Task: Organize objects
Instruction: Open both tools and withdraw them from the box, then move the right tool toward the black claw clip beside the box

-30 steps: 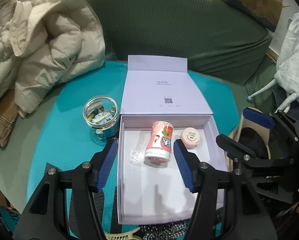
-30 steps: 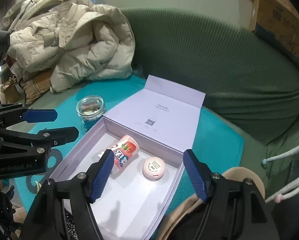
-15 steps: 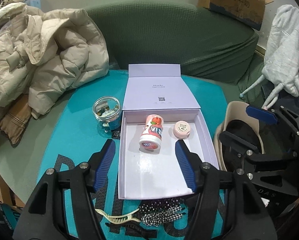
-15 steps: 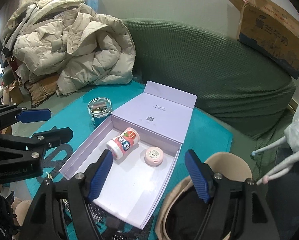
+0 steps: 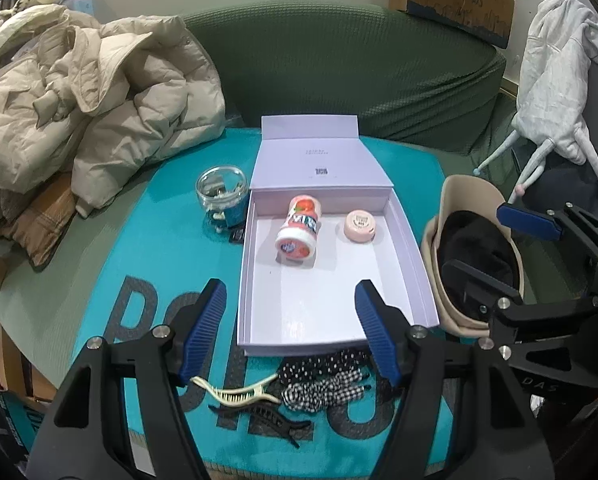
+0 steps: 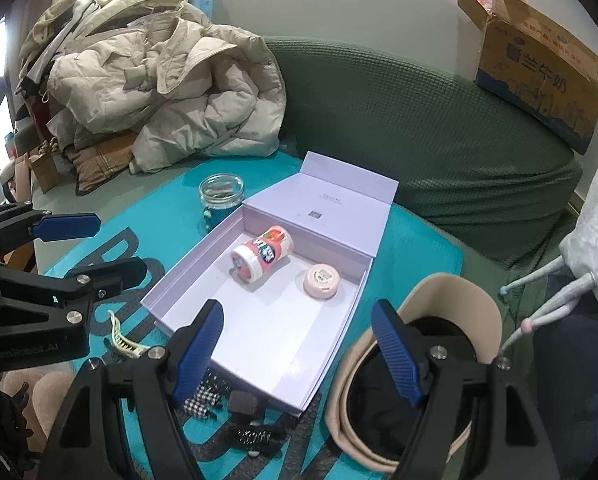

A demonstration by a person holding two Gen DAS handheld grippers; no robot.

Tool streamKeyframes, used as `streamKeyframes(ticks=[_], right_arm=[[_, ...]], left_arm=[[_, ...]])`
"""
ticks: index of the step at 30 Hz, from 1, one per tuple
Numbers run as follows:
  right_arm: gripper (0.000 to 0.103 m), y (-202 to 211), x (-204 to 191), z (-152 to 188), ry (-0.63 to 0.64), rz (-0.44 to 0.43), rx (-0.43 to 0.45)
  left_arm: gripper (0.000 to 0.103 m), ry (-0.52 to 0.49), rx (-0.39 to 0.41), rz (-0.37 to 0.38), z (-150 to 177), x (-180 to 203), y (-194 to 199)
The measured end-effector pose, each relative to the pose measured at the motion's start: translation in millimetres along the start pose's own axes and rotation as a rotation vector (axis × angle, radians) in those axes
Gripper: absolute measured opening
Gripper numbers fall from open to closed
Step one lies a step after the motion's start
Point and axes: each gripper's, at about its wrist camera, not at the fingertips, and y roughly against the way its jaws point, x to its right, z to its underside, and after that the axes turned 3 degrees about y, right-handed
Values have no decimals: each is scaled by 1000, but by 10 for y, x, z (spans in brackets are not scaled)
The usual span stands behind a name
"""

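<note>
An open lilac box (image 5: 327, 320) (image 6: 259, 340) lies on the teal mat, its lid folded back. Inside lie a pink candy bottle (image 5: 300, 227) (image 6: 262, 254) on its side and a small round pink tin (image 5: 359, 226) (image 6: 321, 281). My left gripper (image 5: 289, 330) hovers open over the box's near edge, nothing between its fingers. My right gripper (image 6: 297, 350) is open too, above the box's near right corner, empty. In front of the box lie a cream hair claw (image 5: 235, 394) (image 6: 123, 342), a black clip (image 5: 267, 416) and checked and dotted scrunchies (image 5: 323, 380).
A glass jar (image 5: 221, 192) (image 6: 221, 196) of small items stands left of the box. A beige cap (image 5: 475, 268) (image 6: 415, 368) sits right of it. Padded jackets (image 5: 91, 108) pile on the left of the green sofa (image 5: 339, 60); a cardboard carton (image 6: 539, 68) rests on its back.
Both grippers have pulled back and up from the box, so it looks smaller and the hair clips, scrunchies and cap have come into view. Both stay open.
</note>
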Motion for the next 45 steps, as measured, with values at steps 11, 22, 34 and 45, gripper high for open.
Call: streamKeyframes(ticks=[11,22,34,45], right_arm=[[78,48,-156,267,-2,-37,-15],[78,55,-264,521,14,-50,-46],[78,-77,-416,794,39,-99,-95],[78,-220,-557,1011,39,-169,-116]], left_arm=[[68,-9,-7,-9,275,0,116],[73,9,-27,0,556,23,113],[73,67,-65,-6,905,-44,8],[73,144,-102,-14,1183,-173,-134]])
